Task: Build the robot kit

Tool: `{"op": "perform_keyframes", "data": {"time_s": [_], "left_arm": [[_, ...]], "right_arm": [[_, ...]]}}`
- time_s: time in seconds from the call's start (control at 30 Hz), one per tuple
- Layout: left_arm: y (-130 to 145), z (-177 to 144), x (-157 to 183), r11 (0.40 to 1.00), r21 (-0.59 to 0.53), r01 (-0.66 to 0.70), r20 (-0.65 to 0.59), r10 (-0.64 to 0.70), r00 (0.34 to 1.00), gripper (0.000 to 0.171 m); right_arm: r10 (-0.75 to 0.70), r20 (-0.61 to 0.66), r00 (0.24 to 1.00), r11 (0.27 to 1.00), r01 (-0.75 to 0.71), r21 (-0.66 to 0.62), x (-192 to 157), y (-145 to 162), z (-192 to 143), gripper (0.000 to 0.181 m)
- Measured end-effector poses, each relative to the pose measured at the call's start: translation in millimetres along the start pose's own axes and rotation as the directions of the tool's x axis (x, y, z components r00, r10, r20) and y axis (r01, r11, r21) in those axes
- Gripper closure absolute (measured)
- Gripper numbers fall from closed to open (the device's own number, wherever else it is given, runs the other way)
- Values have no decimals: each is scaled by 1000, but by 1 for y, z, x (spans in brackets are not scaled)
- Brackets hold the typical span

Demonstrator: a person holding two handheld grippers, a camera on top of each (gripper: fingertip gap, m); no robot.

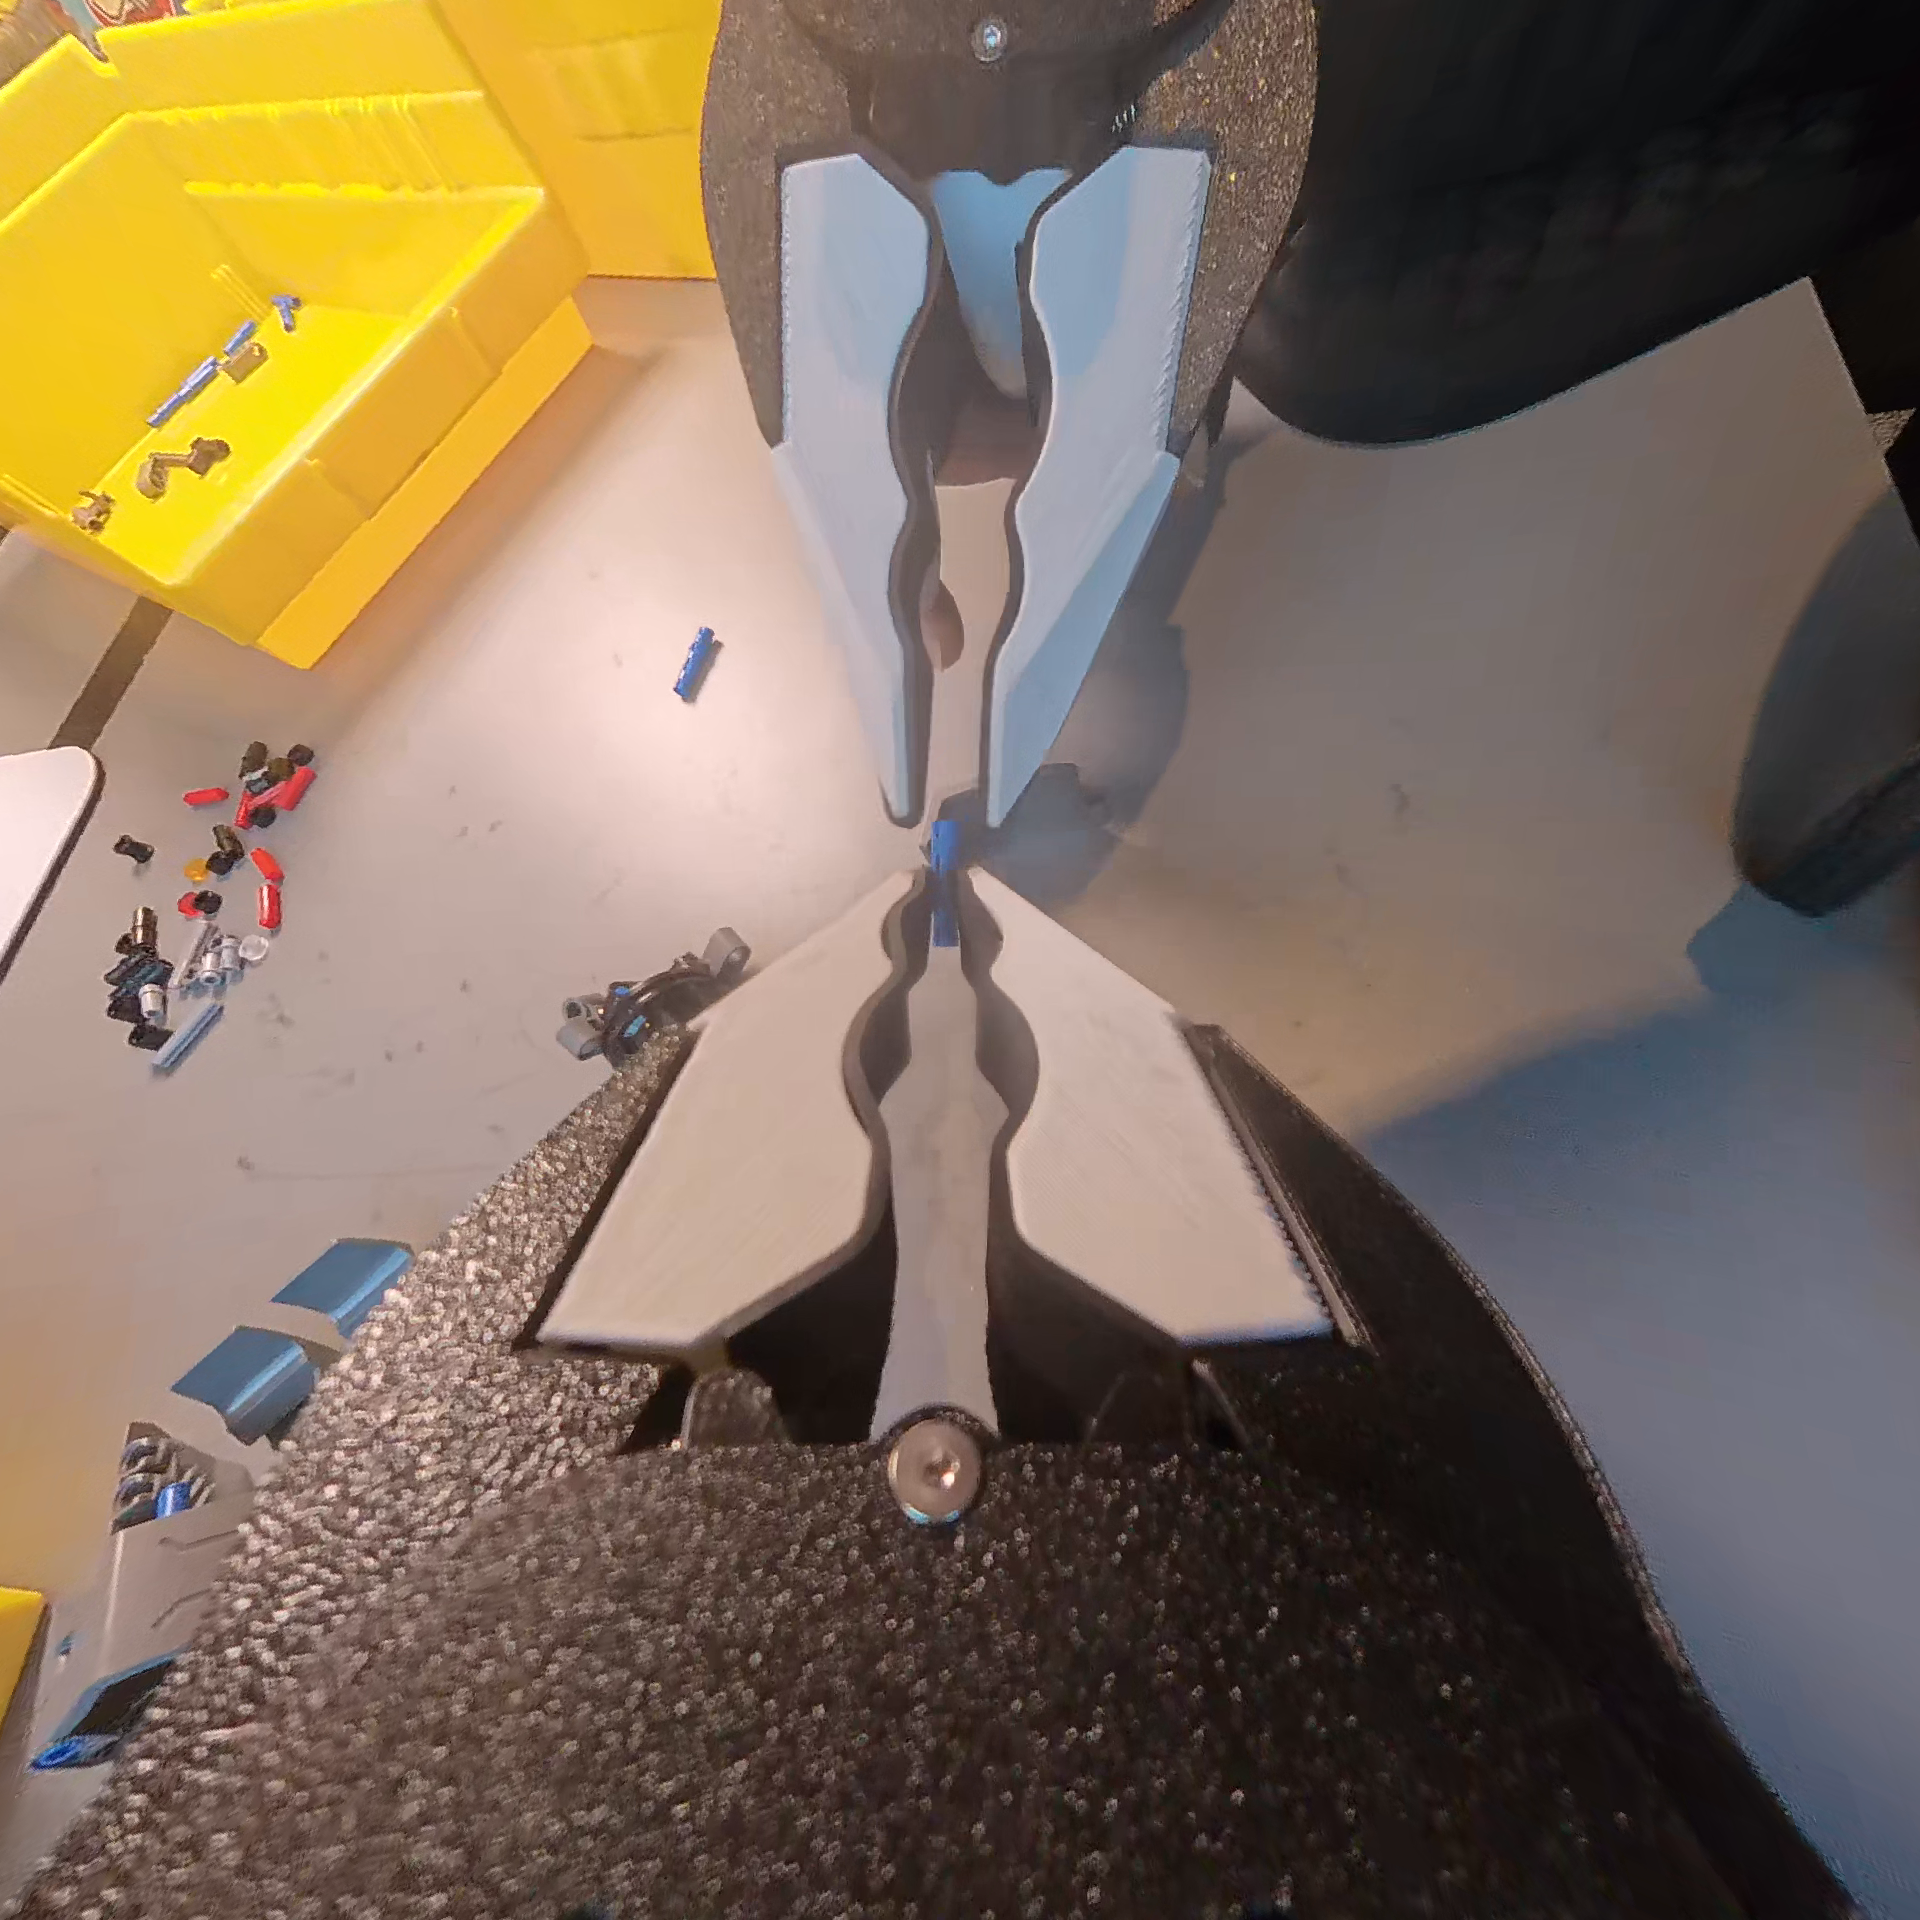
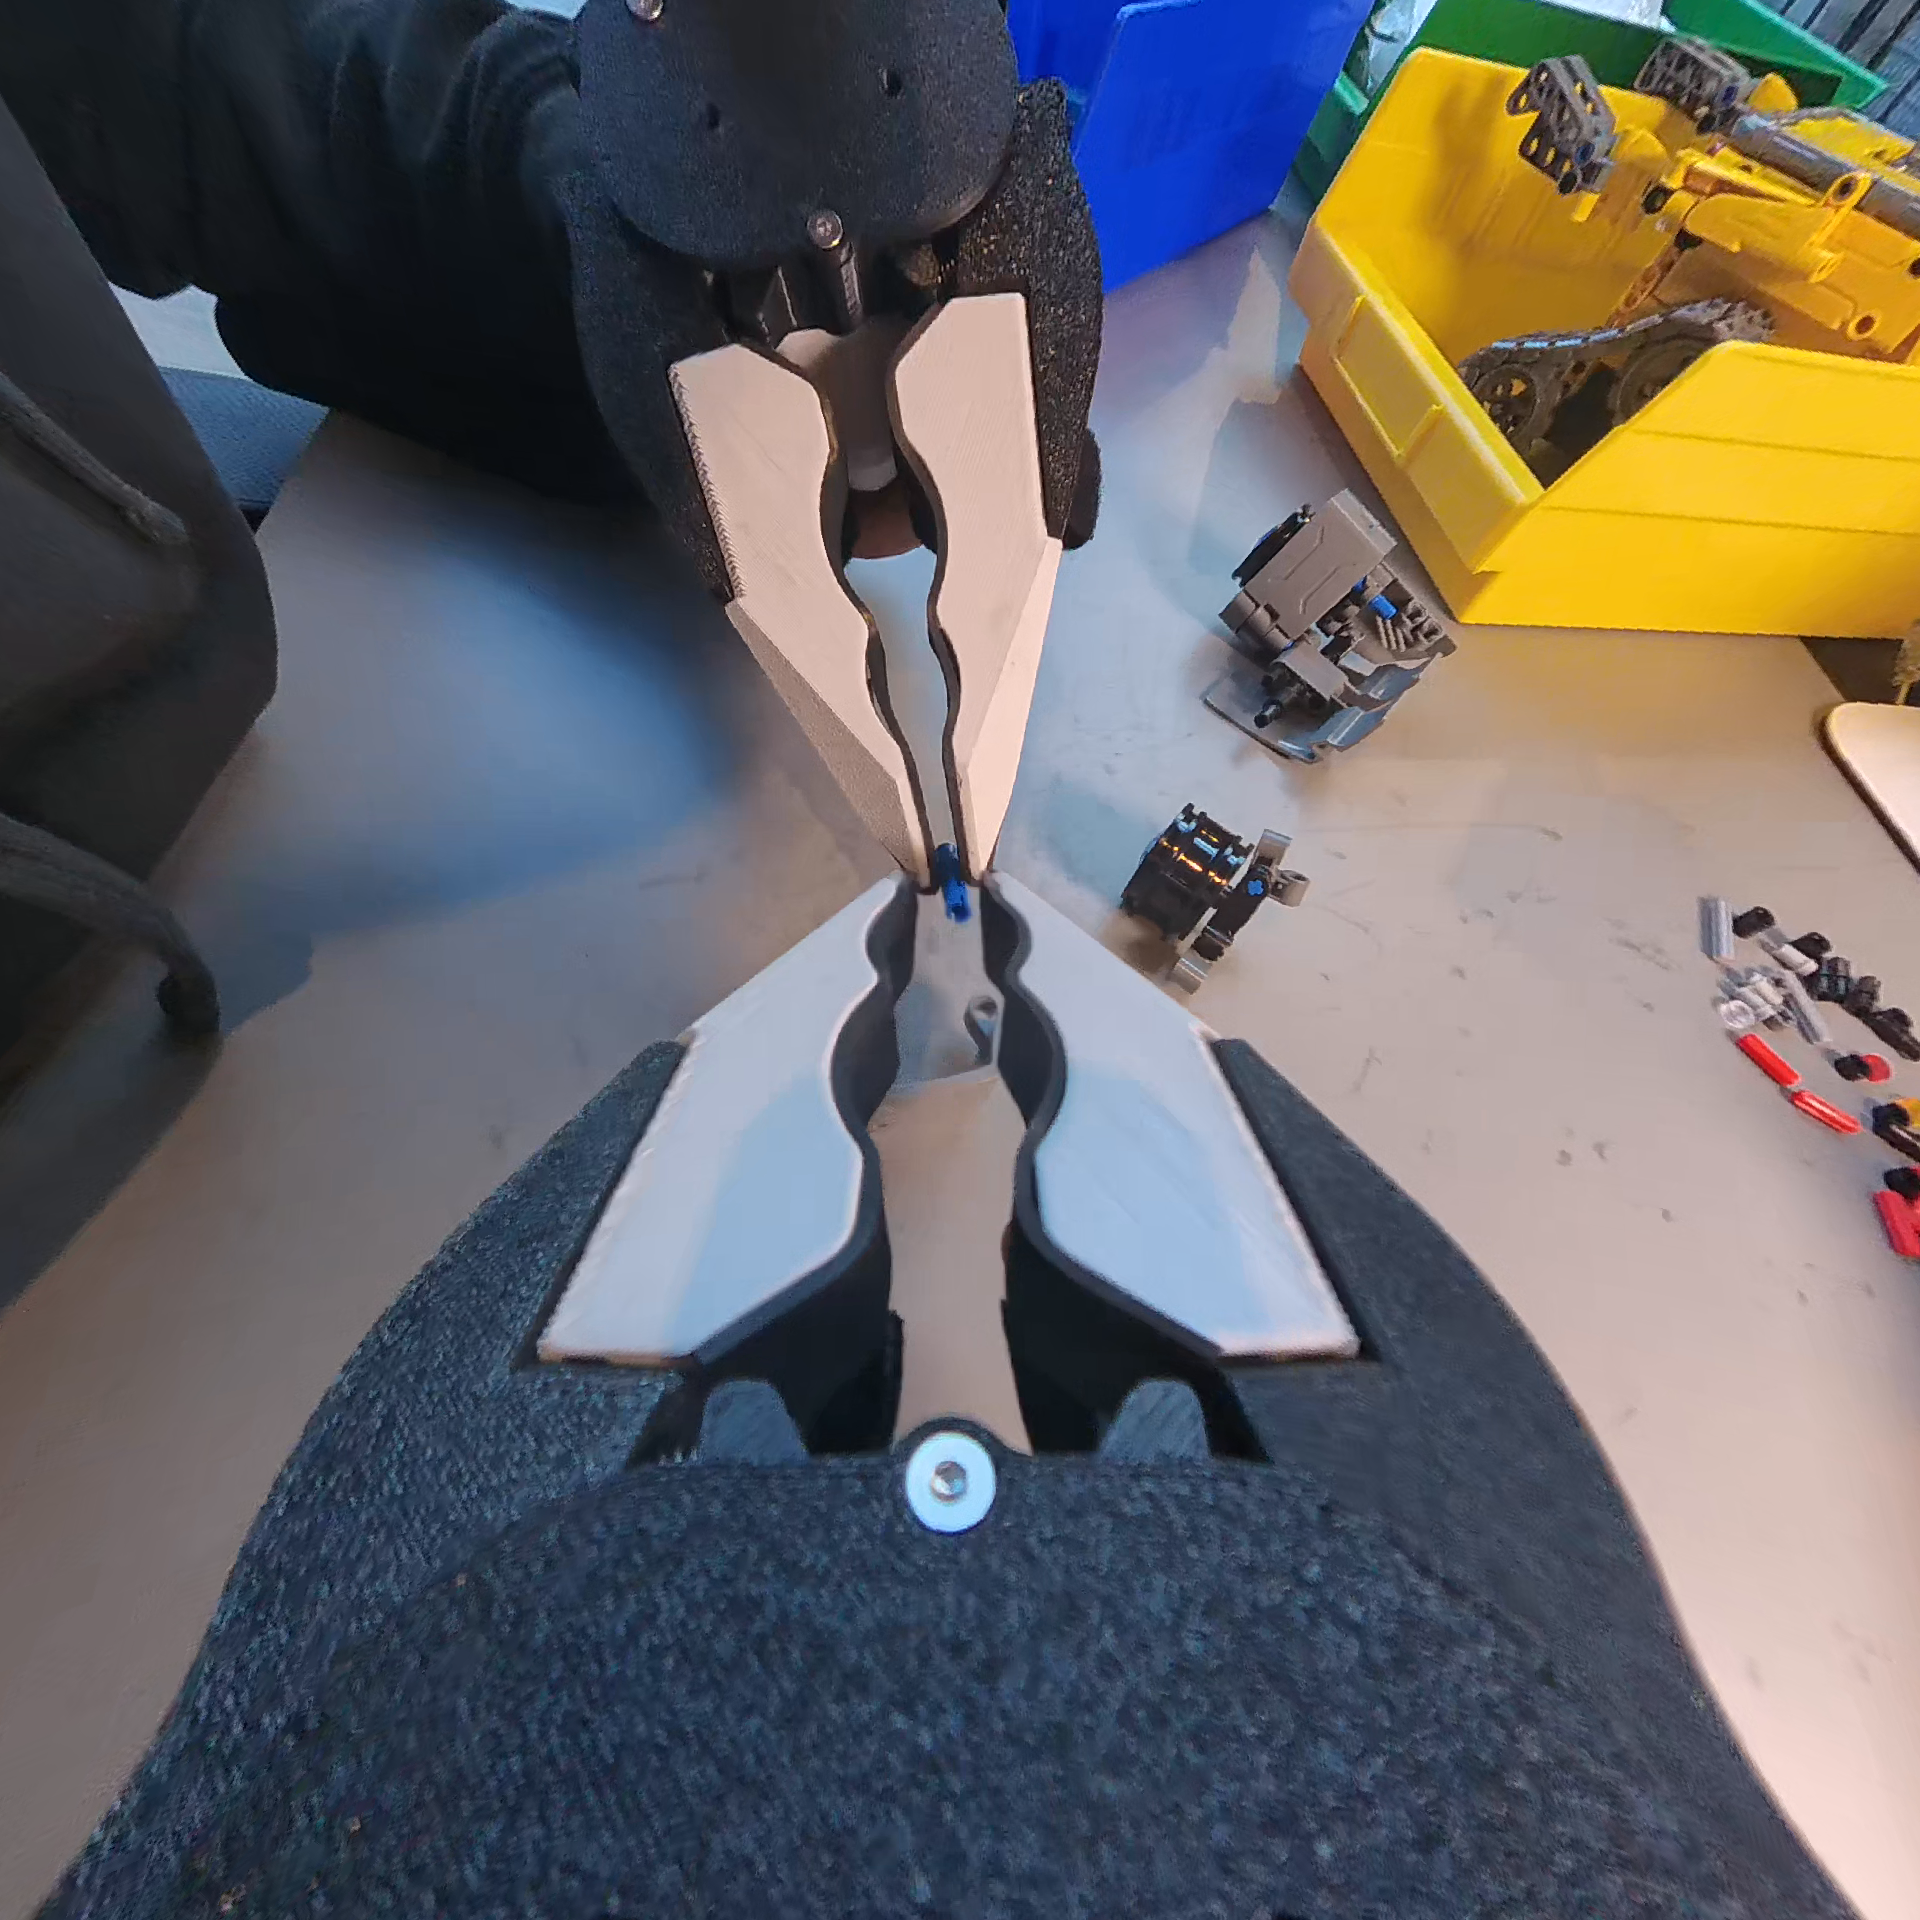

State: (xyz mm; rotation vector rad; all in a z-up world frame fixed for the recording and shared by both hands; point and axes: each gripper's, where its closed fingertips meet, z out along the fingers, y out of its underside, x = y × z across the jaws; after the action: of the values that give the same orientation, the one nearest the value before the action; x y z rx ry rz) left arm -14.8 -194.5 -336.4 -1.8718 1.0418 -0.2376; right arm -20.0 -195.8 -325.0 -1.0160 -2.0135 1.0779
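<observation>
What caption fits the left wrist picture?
Left gripper holds a blue pin tip-to-tip with the right gripper.

Both views are bright and mostly sharp at the middle, with strong wide-angle bending toward the rims. Warm light glares on the yellow bins (image 1: 312, 343) at 10 o'clock. Soft bluish shadows fall across the surface (image 2: 520, 727) at 9 o'clock. The near tongs' black bodies are slightly blurred.
</observation>
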Motion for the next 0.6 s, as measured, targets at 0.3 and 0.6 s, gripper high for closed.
{"op": "perform_keyframes", "data": {"time_s": [0.3,0.6], "left_arm": [[-9,-6,1,998,56,-12,6,12,1000,168],[-13,-13,-4,993,110,48,-14,-47,999,167]], "right_arm": [[16,19,1000,1000,-16,4,-1,0,0,177],[66,34,997,994,-69,84,2,-13,-9,177]]}}
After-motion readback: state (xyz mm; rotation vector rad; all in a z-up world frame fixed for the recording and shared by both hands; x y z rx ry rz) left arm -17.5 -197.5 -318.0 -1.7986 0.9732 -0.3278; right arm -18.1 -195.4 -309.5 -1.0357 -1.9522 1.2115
